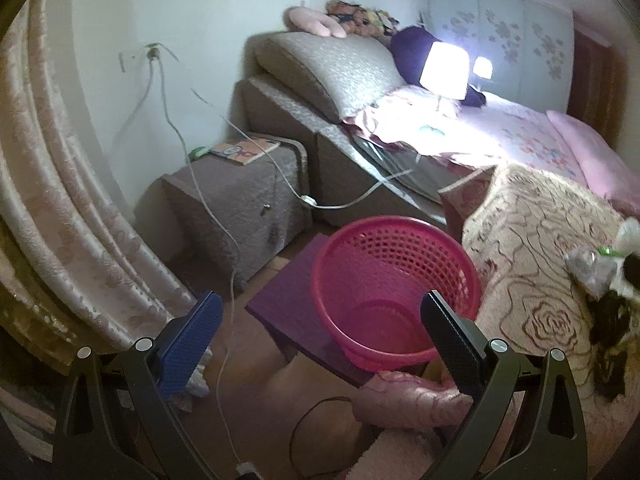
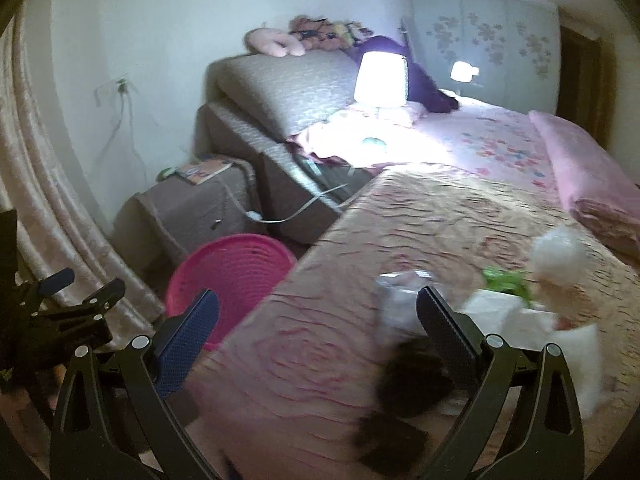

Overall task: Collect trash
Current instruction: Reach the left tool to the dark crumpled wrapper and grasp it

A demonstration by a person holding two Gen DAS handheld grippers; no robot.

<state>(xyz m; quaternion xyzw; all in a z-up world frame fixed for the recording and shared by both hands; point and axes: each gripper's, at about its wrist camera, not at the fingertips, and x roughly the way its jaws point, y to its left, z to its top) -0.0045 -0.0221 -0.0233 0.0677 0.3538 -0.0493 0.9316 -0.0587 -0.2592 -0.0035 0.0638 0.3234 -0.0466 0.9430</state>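
My left gripper (image 1: 322,334) has its fingers spread wide with nothing between them; it hangs above the floor, looking down into the pink basket (image 1: 394,292). The basket stands on a purple mat (image 1: 288,292) beside the bed (image 1: 532,264), and what I can see of its bottom looks bare, though the right finger covers part of the rim. A white cable (image 1: 224,240) trails down from the wall socket past the bedside cabinet (image 1: 236,196).

My right gripper (image 2: 318,332) is also wide open and holds nothing, out over the patterned bedspread (image 2: 360,224). The trash lies on the bed ahead of it: a crumpled clear plastic bag (image 2: 394,300) just beside the right finger, a dark clump (image 2: 412,380) below it that I cannot identify, something green (image 2: 508,280), and white paper or tissue (image 2: 504,312) partly cut off at the right. This view is smeared by blur, so shapes there are uncertain. In the left view the same pile sits at the far right edge, mostly cropped. A lit lamp (image 2: 382,80) washes out the head of the bed.
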